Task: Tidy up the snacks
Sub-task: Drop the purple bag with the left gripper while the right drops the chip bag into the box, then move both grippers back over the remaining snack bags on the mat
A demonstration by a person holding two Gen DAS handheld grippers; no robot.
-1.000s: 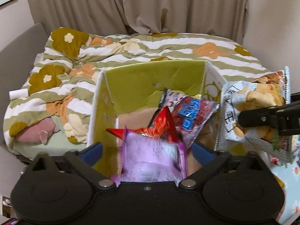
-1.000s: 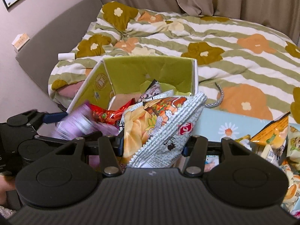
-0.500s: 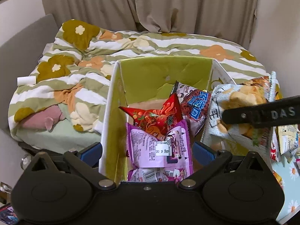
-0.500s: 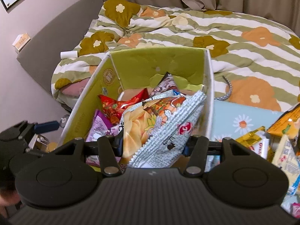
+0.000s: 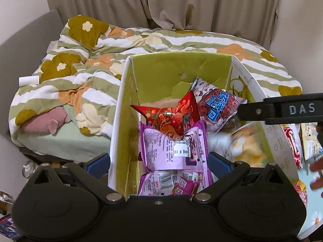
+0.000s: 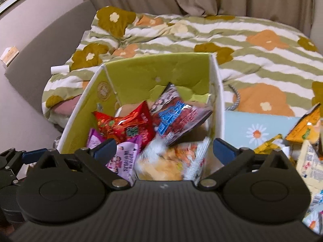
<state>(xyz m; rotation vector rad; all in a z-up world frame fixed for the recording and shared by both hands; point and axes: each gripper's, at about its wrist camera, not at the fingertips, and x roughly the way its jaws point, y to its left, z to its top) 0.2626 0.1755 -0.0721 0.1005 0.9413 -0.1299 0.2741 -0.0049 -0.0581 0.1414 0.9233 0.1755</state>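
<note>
A green-lined cardboard box (image 5: 177,70) (image 6: 141,72) stands at the bed's edge. In it lie a purple snack bag (image 5: 175,157) (image 6: 123,157), a red bag (image 5: 173,117) (image 6: 125,127) and a dark blue-lettered bag (image 5: 218,106) (image 6: 177,119). A white-and-yellow chip bag (image 5: 242,147) (image 6: 169,161), blurred, drops into the box's right side. My left gripper (image 5: 159,161) is open and empty over the box's near left. My right gripper (image 6: 163,147) is open above the chip bag; its finger also shows in the left wrist view (image 5: 282,111).
More snack bags (image 6: 302,137) lie on a light blue daisy cloth (image 6: 258,129) to the right of the box. A rumpled striped flower duvet (image 5: 90,70) covers the bed behind. The grey headboard (image 6: 40,50) is at the left, and curtains hang at the back.
My left gripper let go of the purple bag into the box and drew back. My right gripper moved over the box, opened and released the chip bag, which now falls inside.
</note>
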